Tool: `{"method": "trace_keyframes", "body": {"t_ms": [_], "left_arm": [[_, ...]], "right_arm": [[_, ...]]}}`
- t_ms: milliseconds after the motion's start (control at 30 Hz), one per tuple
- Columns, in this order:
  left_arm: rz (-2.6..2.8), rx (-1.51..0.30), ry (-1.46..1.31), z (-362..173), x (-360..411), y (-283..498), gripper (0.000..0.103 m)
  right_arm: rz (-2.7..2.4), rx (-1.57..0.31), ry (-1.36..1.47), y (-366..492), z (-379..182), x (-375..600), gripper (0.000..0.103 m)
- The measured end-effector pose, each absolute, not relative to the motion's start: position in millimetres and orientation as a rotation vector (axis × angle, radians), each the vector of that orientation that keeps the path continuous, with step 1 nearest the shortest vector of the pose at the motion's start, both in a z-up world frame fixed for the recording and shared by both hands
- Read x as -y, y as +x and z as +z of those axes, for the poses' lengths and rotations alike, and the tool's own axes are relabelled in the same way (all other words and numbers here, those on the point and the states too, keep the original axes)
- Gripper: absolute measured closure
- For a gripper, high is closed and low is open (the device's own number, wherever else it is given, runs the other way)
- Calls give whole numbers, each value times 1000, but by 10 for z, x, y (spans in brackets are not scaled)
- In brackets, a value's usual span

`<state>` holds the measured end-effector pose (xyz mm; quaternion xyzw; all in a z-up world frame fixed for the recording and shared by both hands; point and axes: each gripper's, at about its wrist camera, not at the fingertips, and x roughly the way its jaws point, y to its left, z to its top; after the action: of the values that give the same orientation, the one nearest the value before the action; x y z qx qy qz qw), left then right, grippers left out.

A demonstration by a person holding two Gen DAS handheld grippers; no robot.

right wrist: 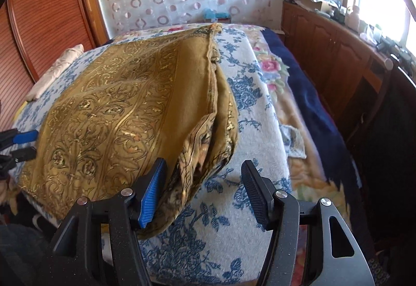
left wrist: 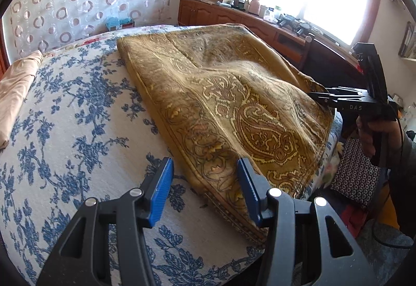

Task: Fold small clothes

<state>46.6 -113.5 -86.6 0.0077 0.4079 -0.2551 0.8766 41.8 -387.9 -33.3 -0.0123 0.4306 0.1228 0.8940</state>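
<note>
A golden-brown paisley cloth (left wrist: 228, 104) lies folded on the blue-flowered white bedspread (left wrist: 78, 117). My left gripper (left wrist: 205, 189) is open, its jaws straddling the cloth's near left corner. My right gripper (left wrist: 321, 98) appears at the cloth's right edge in the left wrist view. In the right wrist view it (right wrist: 205, 192) is open, with the cloth's (right wrist: 124, 109) layered right edge bulging between the jaws, close to the left pad (right wrist: 152, 193). My left gripper's fingertips (right wrist: 24, 136) show at the cloth's far left edge.
A folded peach garment (left wrist: 18, 88) lies at the bed's left side. A floral blanket (right wrist: 280, 88) covers the bed's right part. A wooden cabinet (right wrist: 332, 52) with clutter stands under the window. A wooden wardrobe (right wrist: 46, 13) is at left.
</note>
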Motion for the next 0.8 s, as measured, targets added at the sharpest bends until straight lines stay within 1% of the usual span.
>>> {"method": "trace_keyframes", "body": {"t_ms": [100, 167, 233, 267, 333, 367, 400, 467, 533, 567, 600, 633, 700, 800], "left_arm": [[-535, -859, 12, -882, 1125, 467, 53], [-537, -860, 7, -885, 1123, 466, 53], [-544, -861, 8, -885, 1128, 456, 53], [-552, -862, 8, -885, 1135, 449, 53], [-569, -863, 11, -886, 1150, 436, 54], [-581, -863, 14, -887, 1161, 426, 55], [-586, -864, 18, -889, 1169, 422, 59], [-588, -863, 22, -883, 1181, 420, 63], [-589, -863, 19, -882, 1175, 426, 77], [-586, -861, 18, -880, 1168, 429, 82], [-586, -858, 16, -875, 1161, 430, 94], [-585, -849, 14, -864, 1155, 426, 99], [-585, -818, 12, -807, 1141, 411, 101], [-586, -762, -20, -657, 1085, 427, 102]], "right_arm": [[268, -900, -6, 393, -345, 3879, 42], [282, -901, 10, 369, -342, 3887, 47], [309, -903, 27, 335, -335, 3876, 57], [320, -903, 29, 326, -336, 3864, 59], [351, -904, 30, 299, -337, 3826, 69], [359, -905, 31, 295, -340, 3811, 71], [366, -905, 30, 288, -342, 3794, 74], [382, -905, 15, 262, -340, 3765, 81], [385, -901, 13, 257, -335, 3764, 88], [389, -898, 18, 257, -334, 3777, 89], [391, -895, 24, 263, -331, 3798, 92], [392, -884, 37, 252, -319, 3816, 94], [397, -861, 53, 244, -286, 3831, 97], [406, -804, 79, 221, -158, 3850, 98]]}}
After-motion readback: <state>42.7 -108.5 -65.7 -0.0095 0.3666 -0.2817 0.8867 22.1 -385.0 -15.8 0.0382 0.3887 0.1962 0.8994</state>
